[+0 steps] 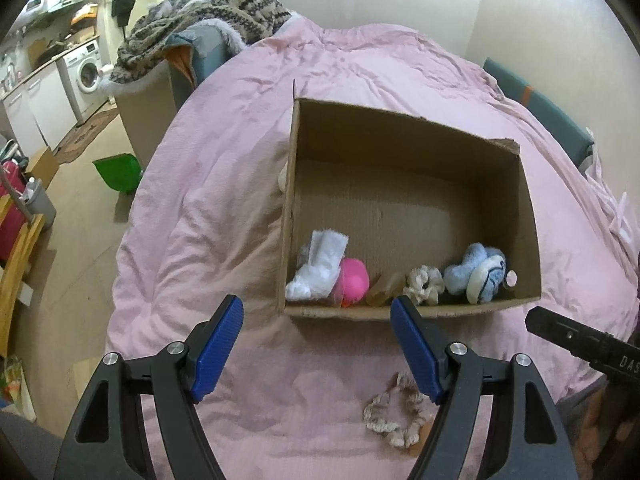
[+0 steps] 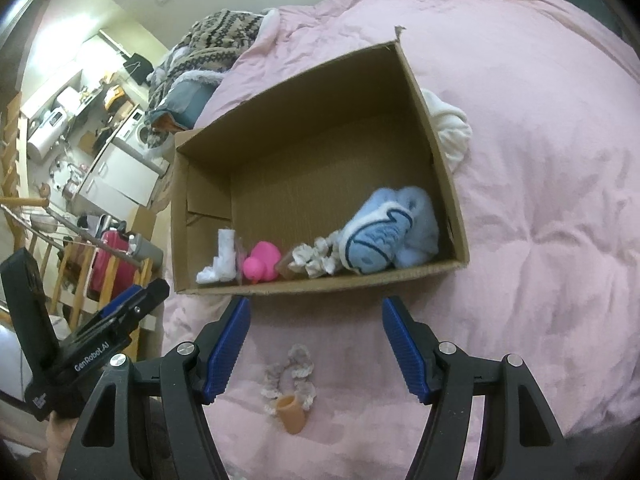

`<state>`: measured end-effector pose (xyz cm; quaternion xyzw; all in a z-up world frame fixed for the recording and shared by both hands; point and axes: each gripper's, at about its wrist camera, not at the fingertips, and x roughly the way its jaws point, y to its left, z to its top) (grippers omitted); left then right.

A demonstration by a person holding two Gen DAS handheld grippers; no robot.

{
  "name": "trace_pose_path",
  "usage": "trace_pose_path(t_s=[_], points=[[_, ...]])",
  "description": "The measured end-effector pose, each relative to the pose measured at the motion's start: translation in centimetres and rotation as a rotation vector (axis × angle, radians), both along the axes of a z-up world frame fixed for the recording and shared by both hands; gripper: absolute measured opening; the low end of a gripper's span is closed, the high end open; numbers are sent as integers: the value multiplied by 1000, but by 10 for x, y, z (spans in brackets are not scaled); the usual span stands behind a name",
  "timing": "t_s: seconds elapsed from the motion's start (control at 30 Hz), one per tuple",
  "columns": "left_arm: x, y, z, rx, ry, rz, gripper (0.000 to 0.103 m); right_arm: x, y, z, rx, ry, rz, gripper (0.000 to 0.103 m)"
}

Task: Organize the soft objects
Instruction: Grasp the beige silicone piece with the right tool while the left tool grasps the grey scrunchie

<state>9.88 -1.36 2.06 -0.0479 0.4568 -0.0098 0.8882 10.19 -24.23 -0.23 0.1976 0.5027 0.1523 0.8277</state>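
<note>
Low in the frame of both wrist views, a cream crocheted scrunchie (image 2: pixel 290 376) lies loose on the pink bed cover (image 2: pixel 540 200), with a small tan cup-like piece (image 2: pixel 291 414) touching its near edge. Both tools are released: the left tool (image 1: pixel 316 316) and right tool (image 2: pixel 316 314) stand wide apart, grasping nothing and touching nothing. Just beyond them, mid-frame, sits an open cardboard box (image 2: pixel 424 92). Along its near wall lie a white cloth (image 1: pixel 320 264), a pink rubber duck (image 2: pixel 262 262), a second cream scrunchie (image 1: pixel 425 283) and a blue plush toy (image 2: pixel 390 232). A white fabric bundle (image 2: pixel 450 128) rests against the box's outer side.
</note>
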Motion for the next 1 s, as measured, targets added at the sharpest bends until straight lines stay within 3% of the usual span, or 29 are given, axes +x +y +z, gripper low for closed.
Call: trace_pose_path(t_s=[0.1, 0.4, 0.53, 0.67, 0.7, 0.8, 0.83, 0.87, 0.93, 1.0], points=[[-8, 1, -2, 6, 15, 7, 74, -6, 3, -4, -14, 21, 6, 72], [-21, 8, -9, -16, 62, 46, 74, -16, 5, -30, 76, 150, 26, 72], [-19, 13, -15, -25, 86, 72, 74, -15, 25, -58, 123, 296, 120, 72], [-15, 15, -20, -38, 109, 91, 74, -21, 56, -70, 60, 330, 229, 72], [-15, 15, -22, -44, 115, 94, 74, -22, 62, -71, 42, 327, 245, 69], [-13, 15, -24, -49, 126, 95, 74, -24, 75, -76, -5, 331, 283, 41], [-13, 14, -25, -46, 128, 94, 74, -25, 77, -77, -27, 327, 285, 34], [-12, 14, -26, -44, 130, 94, 74, -26, 78, -78, -60, 318, 285, 32], [-11, 14, -28, -42, 140, 94, 74, -27, 77, -78, -78, 303, 280, 14], [-10, 13, -31, -44, 150, 95, 74, -28, 75, -74, -80, 282, 289, 9]])
